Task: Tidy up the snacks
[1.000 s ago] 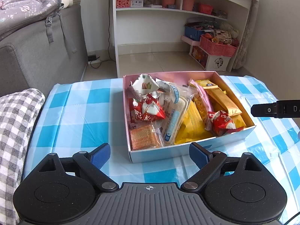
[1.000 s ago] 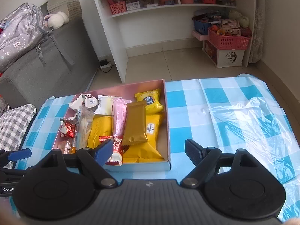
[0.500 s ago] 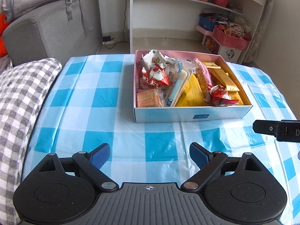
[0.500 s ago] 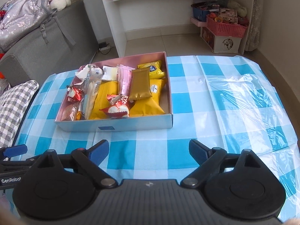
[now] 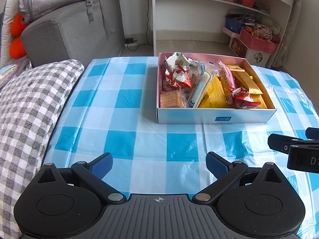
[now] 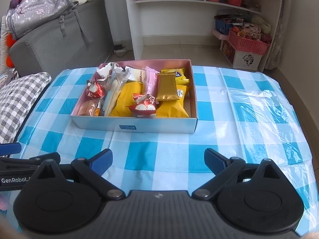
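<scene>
A shallow box (image 5: 215, 117) (image 6: 157, 126) with a pink inside stands on the blue-checked tablecloth (image 5: 123, 99). It holds several snack packs: a red one (image 5: 242, 99) (image 6: 144, 107), yellow ones (image 6: 127, 97), a gold one (image 6: 166, 87) and a pink one. My left gripper (image 5: 159, 164) is open and empty, well short of the box and to its left. My right gripper (image 6: 158, 159) is open and empty, short of the box's front wall. Each gripper shows at the edge of the other's view.
A grey-checked cushion (image 5: 26, 109) lies at the table's left edge. A grey sofa (image 5: 75, 31) with a backpack stands behind. A white shelf (image 6: 199, 16) and red baskets (image 6: 247, 43) stand on the floor beyond. Clear plastic film (image 6: 267, 107) lies on the cloth at right.
Both grippers have drawn back from the box towards the table's near edge. The box now looks smaller and farther. Both stay open and empty.
</scene>
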{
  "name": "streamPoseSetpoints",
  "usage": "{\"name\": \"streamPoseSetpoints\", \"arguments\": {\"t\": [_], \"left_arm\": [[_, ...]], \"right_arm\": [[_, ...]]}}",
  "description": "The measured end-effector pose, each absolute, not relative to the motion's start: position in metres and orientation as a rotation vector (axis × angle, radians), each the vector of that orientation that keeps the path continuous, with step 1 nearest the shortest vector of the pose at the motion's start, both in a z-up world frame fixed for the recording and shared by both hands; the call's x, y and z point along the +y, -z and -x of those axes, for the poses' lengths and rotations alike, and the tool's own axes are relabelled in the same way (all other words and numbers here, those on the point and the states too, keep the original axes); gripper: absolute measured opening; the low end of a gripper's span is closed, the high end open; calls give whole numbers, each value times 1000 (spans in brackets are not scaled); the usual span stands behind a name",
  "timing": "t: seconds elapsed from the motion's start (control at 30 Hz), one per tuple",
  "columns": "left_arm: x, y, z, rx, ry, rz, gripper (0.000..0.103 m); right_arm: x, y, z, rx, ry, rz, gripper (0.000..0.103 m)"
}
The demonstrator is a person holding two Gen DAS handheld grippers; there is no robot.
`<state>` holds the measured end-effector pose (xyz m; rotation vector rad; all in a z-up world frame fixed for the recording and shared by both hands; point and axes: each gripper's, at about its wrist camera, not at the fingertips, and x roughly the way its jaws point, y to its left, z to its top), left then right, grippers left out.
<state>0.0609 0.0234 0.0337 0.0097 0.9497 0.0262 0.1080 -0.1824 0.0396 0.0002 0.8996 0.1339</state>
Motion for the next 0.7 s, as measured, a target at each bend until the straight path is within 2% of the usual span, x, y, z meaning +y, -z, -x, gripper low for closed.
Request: {"name": "streamPoseSetpoints", "arguments": {"t": [0.7], "left_arm": [[19,-32,-57,961,-41,-29,101]], "right_arm": [[-175,-34,-107,896,-100,42,101]]}}
